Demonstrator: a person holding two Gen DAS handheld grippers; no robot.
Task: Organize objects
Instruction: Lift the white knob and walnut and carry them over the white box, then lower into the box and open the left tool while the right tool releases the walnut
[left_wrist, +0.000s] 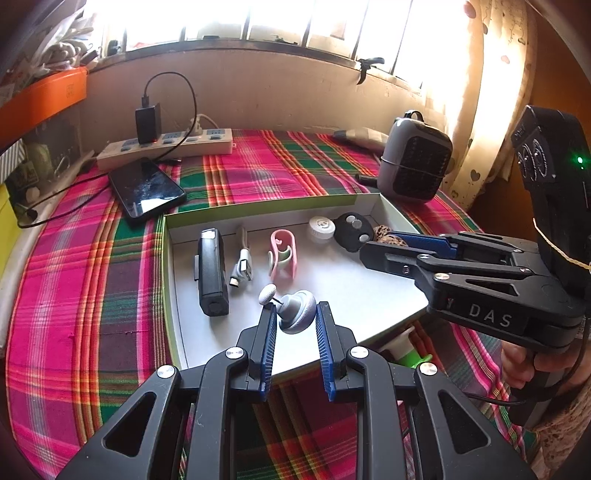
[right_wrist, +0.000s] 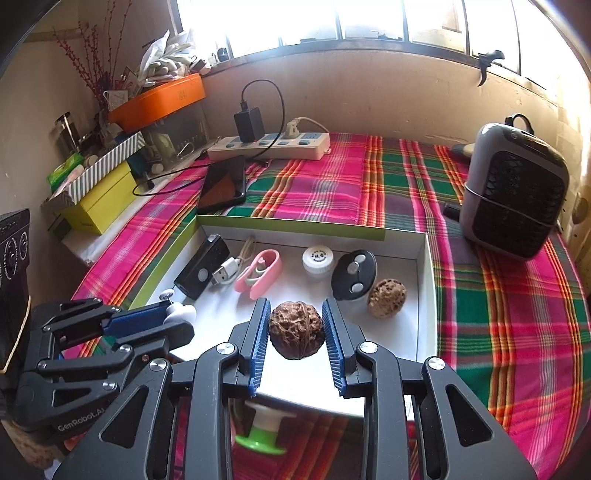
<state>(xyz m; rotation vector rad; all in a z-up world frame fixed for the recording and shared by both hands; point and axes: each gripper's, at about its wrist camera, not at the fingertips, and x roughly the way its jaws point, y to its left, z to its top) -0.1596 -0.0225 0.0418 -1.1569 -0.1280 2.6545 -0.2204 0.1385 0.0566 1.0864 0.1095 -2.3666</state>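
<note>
Your right claw squeezes a walnut; your left claw squeezes a grey knob. Both hang over the box. Six things lie inside already, the second walnut at two o'clock.

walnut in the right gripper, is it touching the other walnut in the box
Apart. In the right wrist view the held walnut sits between the right gripper's pads, and white box floor shows between it and the lighter walnut beside the black remote.

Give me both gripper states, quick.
Left gripper: closed on a small grey knob, over the tray.
Right gripper: closed on a walnut.
</note>
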